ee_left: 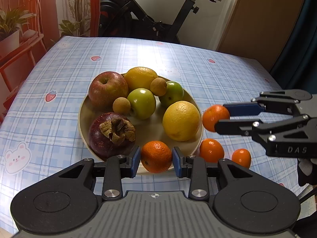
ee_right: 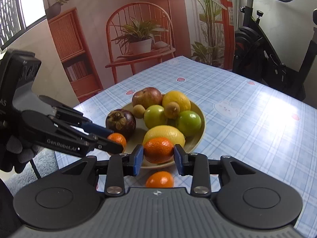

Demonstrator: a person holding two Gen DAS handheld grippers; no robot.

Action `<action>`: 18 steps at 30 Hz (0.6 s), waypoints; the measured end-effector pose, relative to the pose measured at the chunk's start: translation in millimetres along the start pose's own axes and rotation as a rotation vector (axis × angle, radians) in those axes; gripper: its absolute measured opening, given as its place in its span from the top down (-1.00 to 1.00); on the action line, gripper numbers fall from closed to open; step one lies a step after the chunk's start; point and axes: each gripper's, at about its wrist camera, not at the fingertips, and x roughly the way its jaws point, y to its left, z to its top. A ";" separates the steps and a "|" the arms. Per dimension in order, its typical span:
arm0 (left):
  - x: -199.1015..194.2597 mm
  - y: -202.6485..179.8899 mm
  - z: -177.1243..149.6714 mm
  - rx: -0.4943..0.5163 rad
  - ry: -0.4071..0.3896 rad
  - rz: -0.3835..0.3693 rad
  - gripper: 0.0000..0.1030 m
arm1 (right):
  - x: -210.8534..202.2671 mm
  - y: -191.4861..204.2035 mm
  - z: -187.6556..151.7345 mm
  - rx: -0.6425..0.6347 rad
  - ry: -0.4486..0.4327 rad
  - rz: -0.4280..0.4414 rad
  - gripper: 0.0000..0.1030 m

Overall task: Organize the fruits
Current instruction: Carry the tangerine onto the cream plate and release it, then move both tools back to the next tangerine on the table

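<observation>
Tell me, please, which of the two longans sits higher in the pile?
The longan perched against the rear yellow orange; the other longan sits low on the plate beside the red apple.

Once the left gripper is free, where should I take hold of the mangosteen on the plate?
Grip the mangosteen across its round purple belly, below the dried calyx, coming down from above on the near side. Set the jaws left and right: nothing on the plate crowds it there, while the apple and a longan sit close on its far side.
</observation>
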 end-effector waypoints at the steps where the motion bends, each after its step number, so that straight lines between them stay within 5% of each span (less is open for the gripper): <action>1: 0.6 0.9 -0.3 -0.008 -0.001 0.002 0.28 | 2.4 0.0 4.3 -0.006 -0.002 0.002 0.30; 18: -4.1 7.8 -4.8 -0.059 -0.022 0.009 0.28 | 60.1 12.9 45.6 -0.039 0.030 0.073 0.41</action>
